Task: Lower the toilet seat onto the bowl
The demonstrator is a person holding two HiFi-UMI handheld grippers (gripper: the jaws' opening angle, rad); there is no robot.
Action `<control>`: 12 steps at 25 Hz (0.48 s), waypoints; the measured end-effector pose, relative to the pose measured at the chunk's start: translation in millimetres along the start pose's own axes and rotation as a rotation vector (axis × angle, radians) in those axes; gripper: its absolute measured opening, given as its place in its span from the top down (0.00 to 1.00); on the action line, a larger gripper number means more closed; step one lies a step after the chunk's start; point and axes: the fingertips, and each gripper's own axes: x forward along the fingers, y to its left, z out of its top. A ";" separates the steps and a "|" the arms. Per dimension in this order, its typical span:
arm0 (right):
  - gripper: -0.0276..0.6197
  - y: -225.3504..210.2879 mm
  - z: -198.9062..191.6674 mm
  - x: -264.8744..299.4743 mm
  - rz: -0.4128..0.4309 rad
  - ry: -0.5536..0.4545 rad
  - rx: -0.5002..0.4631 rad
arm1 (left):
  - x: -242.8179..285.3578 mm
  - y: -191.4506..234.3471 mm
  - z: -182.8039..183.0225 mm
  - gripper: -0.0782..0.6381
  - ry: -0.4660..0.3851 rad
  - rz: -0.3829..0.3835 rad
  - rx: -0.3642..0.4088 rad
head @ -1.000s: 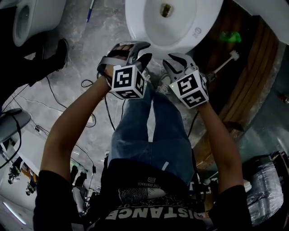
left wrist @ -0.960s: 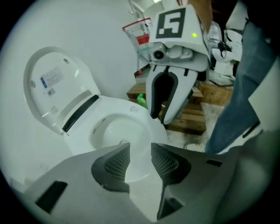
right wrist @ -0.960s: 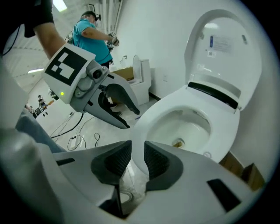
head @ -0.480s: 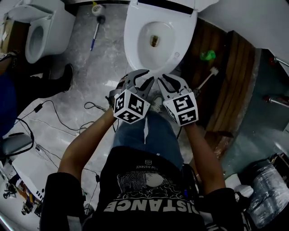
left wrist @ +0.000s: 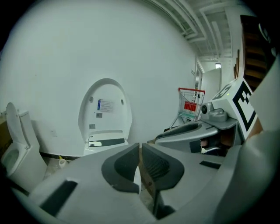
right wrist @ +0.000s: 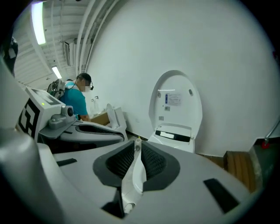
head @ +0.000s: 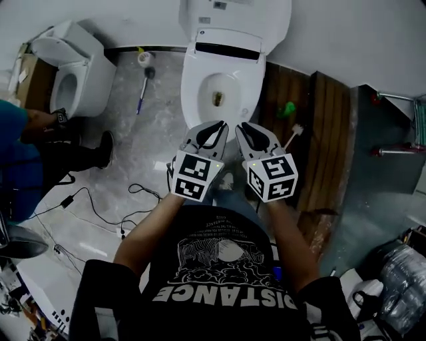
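White toilet seat (head: 192,85) looks already down: a wide, smooth ring lying flat on the bowl (head: 229,88), though seat and rim can't be separated cleanly from above. The bowl is white and oval, its long axis running out from the wall, with the basin open and a small dark spot low in it. A dark strip crosses the hinge end. The lid (head: 234,16) is upright behind, stickers on its inner face.
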 end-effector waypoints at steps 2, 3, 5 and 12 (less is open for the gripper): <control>0.88 8.2 18.5 -12.4 0.001 -0.037 0.018 | -11.2 -5.8 15.6 0.86 -0.028 -0.004 -0.035; 0.90 11.2 27.6 -17.1 0.003 -0.054 0.022 | -15.2 -7.7 23.2 0.86 -0.039 -0.007 -0.044; 0.92 16.8 41.7 -23.5 0.004 -0.084 0.023 | -21.7 -8.3 35.0 0.87 -0.055 -0.009 -0.053; 0.93 34.2 56.5 -32.3 -0.021 -0.129 0.013 | -37.2 -0.6 57.3 0.87 -0.102 0.009 -0.087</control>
